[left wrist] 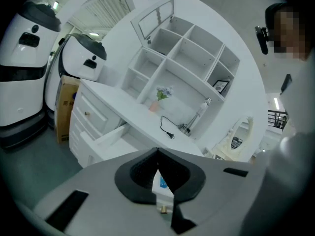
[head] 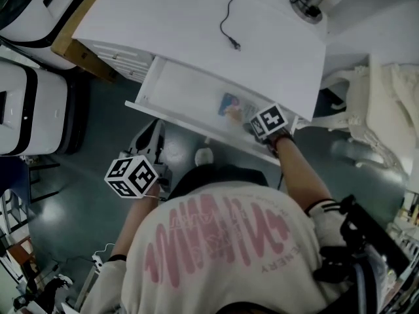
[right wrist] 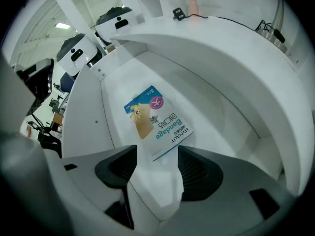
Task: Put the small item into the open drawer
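Right gripper view is losing the back of the drawer (right wrist: 216,122) under the overhanging desk (right wrist: 236,58), and head view is showing neither pair of jaws, with the person's shirt (head: 222,241) filling its lower part. The right gripper (right wrist: 155,151) is hovering with its black ribbed jaws spread apart, gripping nothing. The packet (right wrist: 156,119), flat, glossy and printed blue and tan, is lying just ahead of it on the drawer's smooth white floor. Its near corner is reaching between the tips, and whether it is touching them is hard to tell. The left gripper (left wrist: 157,151) is hanging well back, its jaws pressed together at the tips with nothing between. Beyond it, white cubby shelves (left wrist: 182,53) are rising over the desk, where a black cable (left wrist: 171,135) is trailing. The floor (head: 78,195) is showing dark and glossy.
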`<state>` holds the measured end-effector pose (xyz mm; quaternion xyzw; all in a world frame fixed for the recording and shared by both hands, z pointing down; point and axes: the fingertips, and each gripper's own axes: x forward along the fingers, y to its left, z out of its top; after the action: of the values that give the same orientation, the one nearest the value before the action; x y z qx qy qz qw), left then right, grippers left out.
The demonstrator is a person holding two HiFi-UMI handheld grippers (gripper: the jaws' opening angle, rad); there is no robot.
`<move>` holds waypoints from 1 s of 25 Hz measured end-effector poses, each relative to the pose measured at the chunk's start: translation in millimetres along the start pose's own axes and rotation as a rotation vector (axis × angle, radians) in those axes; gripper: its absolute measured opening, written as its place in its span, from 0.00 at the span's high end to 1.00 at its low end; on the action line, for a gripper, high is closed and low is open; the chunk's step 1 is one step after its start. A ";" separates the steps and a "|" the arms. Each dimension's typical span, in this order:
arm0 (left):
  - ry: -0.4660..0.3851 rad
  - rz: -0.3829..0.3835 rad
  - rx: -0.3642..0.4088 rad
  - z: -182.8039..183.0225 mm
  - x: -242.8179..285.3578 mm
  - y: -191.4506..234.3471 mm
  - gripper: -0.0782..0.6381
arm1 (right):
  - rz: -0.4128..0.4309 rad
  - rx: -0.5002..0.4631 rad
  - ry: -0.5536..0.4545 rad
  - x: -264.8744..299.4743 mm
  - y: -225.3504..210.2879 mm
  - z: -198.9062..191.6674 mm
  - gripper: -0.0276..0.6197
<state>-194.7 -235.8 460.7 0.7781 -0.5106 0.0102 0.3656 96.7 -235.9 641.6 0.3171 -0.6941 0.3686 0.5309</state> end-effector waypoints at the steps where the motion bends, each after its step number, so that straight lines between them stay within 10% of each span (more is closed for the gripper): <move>1: 0.002 -0.009 0.006 2.5 1.7 -3.9 0.85 | 0.000 0.007 -0.010 -4.8 1.4 0.1 0.53; 12: -0.029 -0.120 0.018 39.8 38.5 -55.2 0.85 | -0.065 0.113 -0.295 -105.9 18.4 37.1 0.77; 25: -0.110 -0.236 0.200 108.6 59.9 -136.2 0.85 | 0.082 0.187 -1.169 -342.6 27.0 125.5 0.88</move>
<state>-95.6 -317.1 328.5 0.8647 -0.4312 -0.0246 0.2566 91.7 -311.5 283.6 0.4857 -0.8477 0.2126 0.0155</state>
